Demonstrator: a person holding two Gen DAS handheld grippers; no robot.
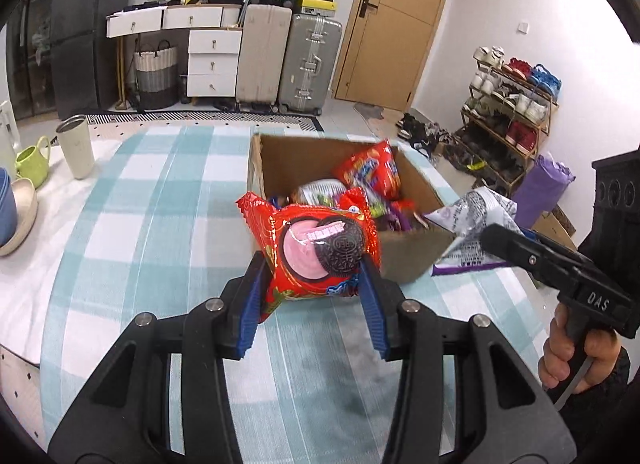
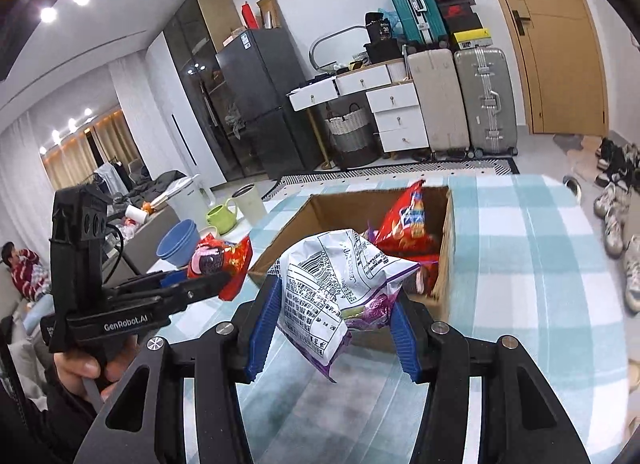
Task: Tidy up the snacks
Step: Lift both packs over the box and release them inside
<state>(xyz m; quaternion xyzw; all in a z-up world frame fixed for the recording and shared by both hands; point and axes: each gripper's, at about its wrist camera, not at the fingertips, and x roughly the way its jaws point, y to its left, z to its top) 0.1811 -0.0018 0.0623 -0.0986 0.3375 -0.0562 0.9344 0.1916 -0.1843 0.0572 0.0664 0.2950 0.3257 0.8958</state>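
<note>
Cardboard box (image 1: pixel 280 168) on the table (image 1: pixel 160 204) — cup (image 1: pixel 76 146) and mug (image 1: pixel 32 158) to its left.

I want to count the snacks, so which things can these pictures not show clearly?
- Snacks deep in the cardboard box: both views, hidden by its walls and the held packets.
- Front of the white-purple packet: only its printed back shows.
- Lower part of the red cookie packet: left wrist view, covered by the fingers.

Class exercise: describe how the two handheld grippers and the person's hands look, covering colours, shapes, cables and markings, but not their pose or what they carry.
The left gripper and right gripper are black linkage frames with silver pivot pins and ribbed blue finger pads. From the side, the left one reads "GenRobot.AI" in white with a black cable; the right's pistol handle reads "DAS". The hands are bare, with dark sleeves.
</note>
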